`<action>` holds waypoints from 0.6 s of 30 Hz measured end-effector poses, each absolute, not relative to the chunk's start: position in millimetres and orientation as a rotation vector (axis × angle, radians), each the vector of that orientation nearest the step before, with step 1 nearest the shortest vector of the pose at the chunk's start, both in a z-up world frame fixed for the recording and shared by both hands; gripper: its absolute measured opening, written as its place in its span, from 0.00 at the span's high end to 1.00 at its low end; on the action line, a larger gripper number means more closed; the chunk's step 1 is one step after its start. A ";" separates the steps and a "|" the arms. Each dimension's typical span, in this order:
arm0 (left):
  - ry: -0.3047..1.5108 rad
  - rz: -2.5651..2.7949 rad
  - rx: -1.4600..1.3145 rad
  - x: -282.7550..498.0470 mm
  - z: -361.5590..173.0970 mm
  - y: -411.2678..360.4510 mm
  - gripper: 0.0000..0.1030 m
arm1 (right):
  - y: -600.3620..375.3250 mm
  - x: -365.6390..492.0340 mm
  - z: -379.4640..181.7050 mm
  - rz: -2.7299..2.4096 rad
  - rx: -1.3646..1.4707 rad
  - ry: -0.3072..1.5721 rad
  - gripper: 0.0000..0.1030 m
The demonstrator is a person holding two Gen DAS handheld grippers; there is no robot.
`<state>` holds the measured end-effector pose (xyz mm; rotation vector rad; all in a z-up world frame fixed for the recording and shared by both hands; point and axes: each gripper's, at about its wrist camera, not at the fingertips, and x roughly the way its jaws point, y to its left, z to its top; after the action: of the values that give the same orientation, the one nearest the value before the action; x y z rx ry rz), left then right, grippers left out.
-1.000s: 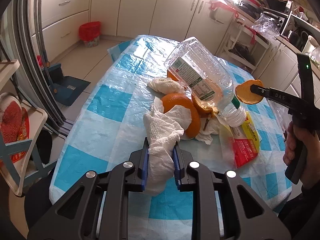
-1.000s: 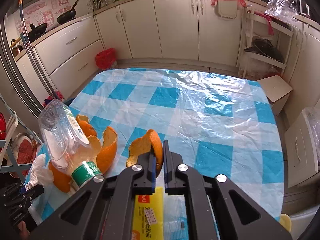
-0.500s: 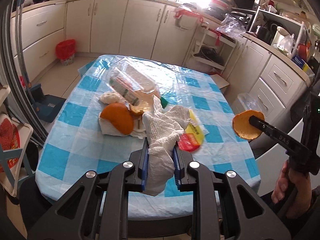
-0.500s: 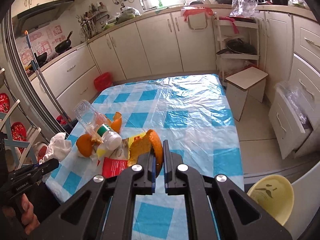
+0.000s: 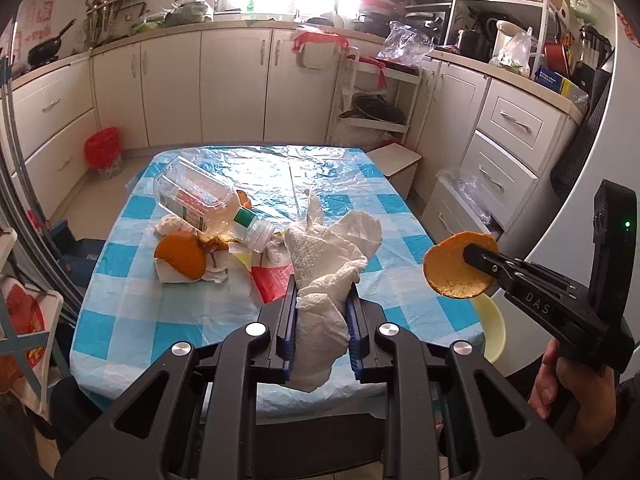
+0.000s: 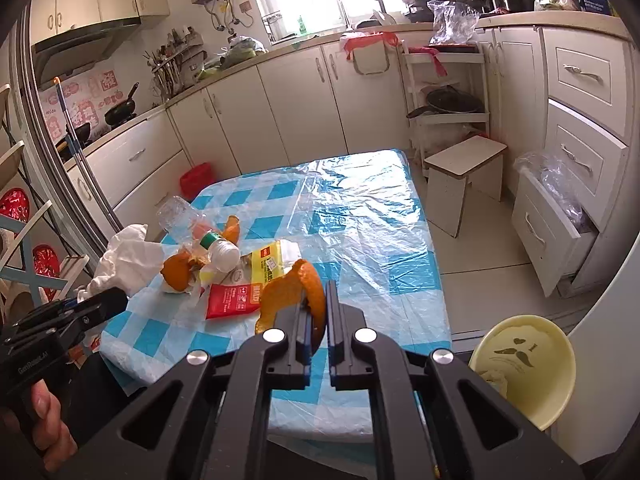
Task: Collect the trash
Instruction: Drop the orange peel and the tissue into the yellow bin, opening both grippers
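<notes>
Left wrist view shows my left gripper (image 5: 322, 300) clenched on a crumpled white paper towel (image 5: 326, 268), which bulges above the jaws and hangs below them, clear of the table (image 5: 160, 312). At the right of that view my right gripper (image 5: 474, 258) pinches a curved piece of orange peel (image 5: 452, 268), held in the air past the table's right edge and above a pale yellow bin (image 5: 492, 328) on the floor. From the right wrist camera the same peel (image 6: 296, 292) stands on edge between my closed fingers, and the yellow bin (image 6: 524, 364) sits low at the right, beside the table corner. Left on the checked cloth lie a clear plastic bottle (image 5: 200, 200) on its side, more orange peel (image 5: 182, 254) on tissue, and a red and yellow wrapper (image 5: 272, 276).
</notes>
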<state>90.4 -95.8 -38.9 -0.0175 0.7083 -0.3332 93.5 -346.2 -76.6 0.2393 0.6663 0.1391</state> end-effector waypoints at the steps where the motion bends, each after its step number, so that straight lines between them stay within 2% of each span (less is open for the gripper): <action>1: 0.705 -0.333 -0.013 88.5 -37.6 -96.5 0.81 | -347.6 92.9 -76.7 0.135 0.242 0.665 0.93; 18: 0.689 -0.337 0.000 82.0 -33.5 -96.1 0.81 | -350.7 81.2 -76.6 0.123 0.239 0.648 0.93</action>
<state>82.0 -96.1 -33.5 -0.0001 0.6886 -0.3368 81.2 -350.7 -76.6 0.2390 0.6478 0.1226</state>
